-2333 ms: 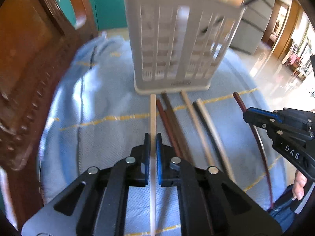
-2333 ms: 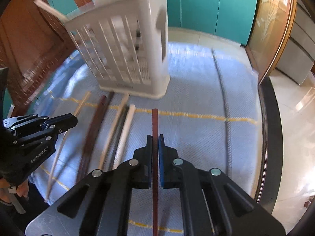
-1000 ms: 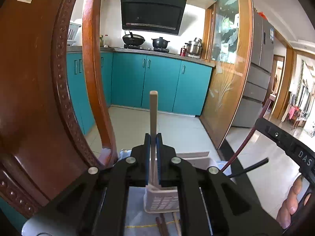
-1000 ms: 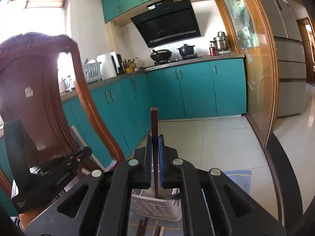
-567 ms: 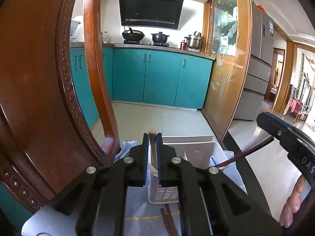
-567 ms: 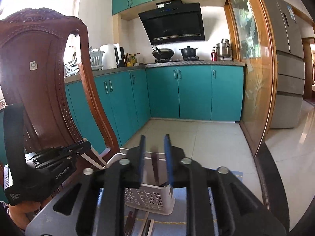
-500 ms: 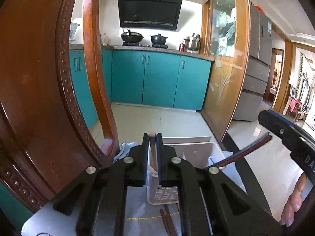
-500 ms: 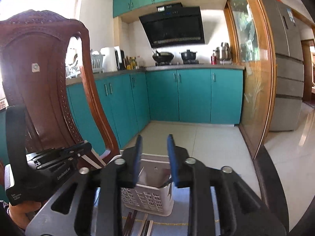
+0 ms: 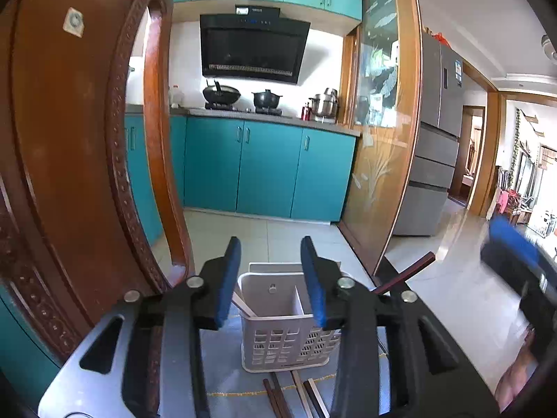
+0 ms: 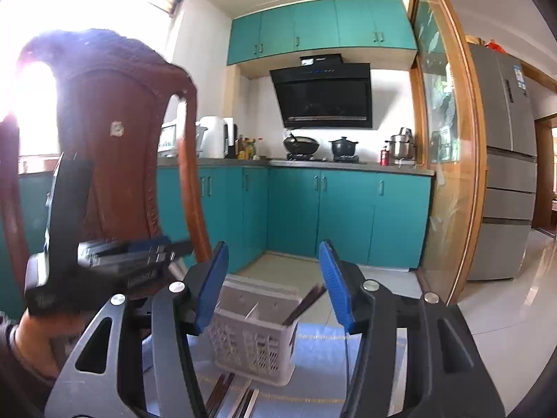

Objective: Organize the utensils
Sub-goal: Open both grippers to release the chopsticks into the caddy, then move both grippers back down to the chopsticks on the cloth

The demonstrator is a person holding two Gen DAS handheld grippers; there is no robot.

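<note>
A white slotted utensil basket (image 9: pixel 285 334) (image 10: pixel 254 341) stands on a blue cloth. A pale chopstick (image 9: pixel 243 304) leans in its left compartment. A dark red-brown chopstick (image 9: pixel 403 273) (image 10: pixel 303 304) sticks out of its right side. My left gripper (image 9: pixel 271 278) hangs above and in front of the basket, jaws opening, nothing between them. My right gripper (image 10: pixel 273 280) is likewise over the basket, jaws opening and empty. Each gripper shows blurred at the edge of the other's view. Several chopsticks (image 9: pixel 296 397) (image 10: pixel 229 400) lie on the cloth in front of the basket.
A carved wooden chair back (image 9: pixel 69 160) (image 10: pixel 104 139) rises close on the left. The blue cloth (image 10: pixel 320 365) has yellow stripes. Beyond are teal kitchen cabinets (image 9: pixel 268 170), a wood-framed glass door (image 9: pixel 383 139) and a grey fridge (image 10: pixel 504 174). A hand (image 10: pixel 31 341) holds the left gripper.
Both grippers let go of their chopsticks, which dropped into the basket. Both sets of jaws have spread apart, and the right gripper has drawn back to the right.
</note>
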